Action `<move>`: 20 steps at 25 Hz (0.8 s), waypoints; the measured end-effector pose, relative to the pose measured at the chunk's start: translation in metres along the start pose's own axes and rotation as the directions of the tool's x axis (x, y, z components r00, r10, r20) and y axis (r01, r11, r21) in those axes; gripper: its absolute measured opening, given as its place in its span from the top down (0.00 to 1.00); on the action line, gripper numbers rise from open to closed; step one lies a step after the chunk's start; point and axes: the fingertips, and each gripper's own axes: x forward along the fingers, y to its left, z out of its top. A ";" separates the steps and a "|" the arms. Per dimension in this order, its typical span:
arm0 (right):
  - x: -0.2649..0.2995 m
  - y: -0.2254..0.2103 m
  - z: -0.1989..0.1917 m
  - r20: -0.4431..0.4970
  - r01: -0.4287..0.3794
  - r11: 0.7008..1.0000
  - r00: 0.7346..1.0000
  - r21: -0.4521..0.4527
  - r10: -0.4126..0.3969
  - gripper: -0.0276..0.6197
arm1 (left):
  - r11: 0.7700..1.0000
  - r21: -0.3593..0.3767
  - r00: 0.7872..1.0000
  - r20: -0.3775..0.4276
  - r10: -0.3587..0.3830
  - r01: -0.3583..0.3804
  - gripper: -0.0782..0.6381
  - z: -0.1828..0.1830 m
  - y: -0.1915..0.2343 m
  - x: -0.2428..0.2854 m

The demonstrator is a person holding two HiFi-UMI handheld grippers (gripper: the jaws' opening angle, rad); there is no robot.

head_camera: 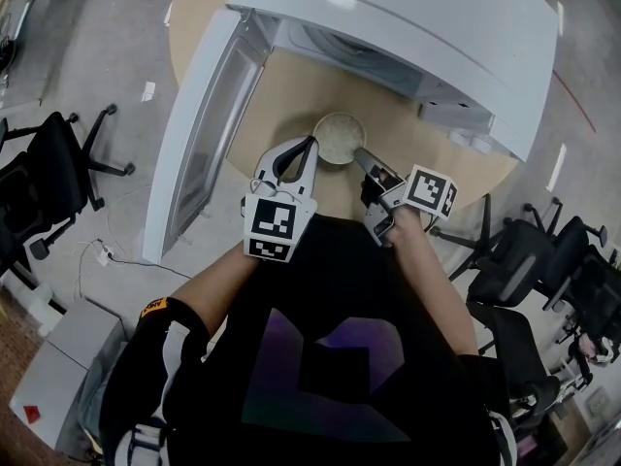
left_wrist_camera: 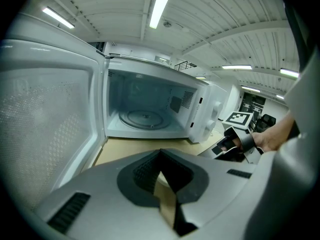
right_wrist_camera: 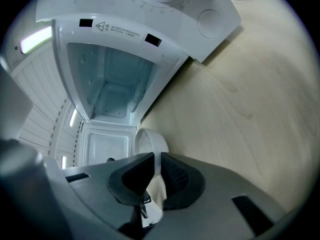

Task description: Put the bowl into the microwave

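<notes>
— On the round wooden worktop (head_camera: 291, 85), where is the small white round bowl (head_camera: 339, 139)?

— It stands just in front of the open cavity of the white microwave oven (head_camera: 408, 27), but outside it. The white microwave door (head_camera: 199, 144) is swung wide open to the left.

— Which hand-held gripper has the bowl?

— The right hand-held gripper (head_camera: 360, 153). In the right gripper view its two dark jaws are pressed on the thin wall of the bowl, with one pad on each side of the rim. In the head view this grip is at the right edge of the bowl.

— And the left hand-held gripper (head_camera: 311, 144)?

— Its jaws are closed, with the tips touching one another. I see nothing between them. In the head view the tips are just beside the left rim of the bowl. I cannot tell if they touch it.

— What does the left gripper view show?

— It looks straight into the microwave oven. A round glass turntable (left_wrist_camera: 145, 118) lies on the floor of the cavity. At the right edge of that view a person's hand (left_wrist_camera: 270, 136) holds the right hand-held gripper with its marker cube.

— What is around the worktop?

— Black office chairs (head_camera: 58, 163) stand on the grey floor (head_camera: 116, 56) on both sides.
</notes>
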 end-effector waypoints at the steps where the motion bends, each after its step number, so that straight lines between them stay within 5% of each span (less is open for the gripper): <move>1: -0.001 0.002 0.001 0.008 -0.004 1.000 1.000 0.002 0.004 0.88 | 1.000 0.000 1.000 0.001 0.000 0.000 0.83 0.000 0.000 -0.001; 20: -0.016 0.079 0.035 0.181 -0.165 0.986 0.970 0.012 0.160 0.88 | 1.000 0.017 0.999 0.032 -0.013 0.012 0.83 0.009 0.009 -0.004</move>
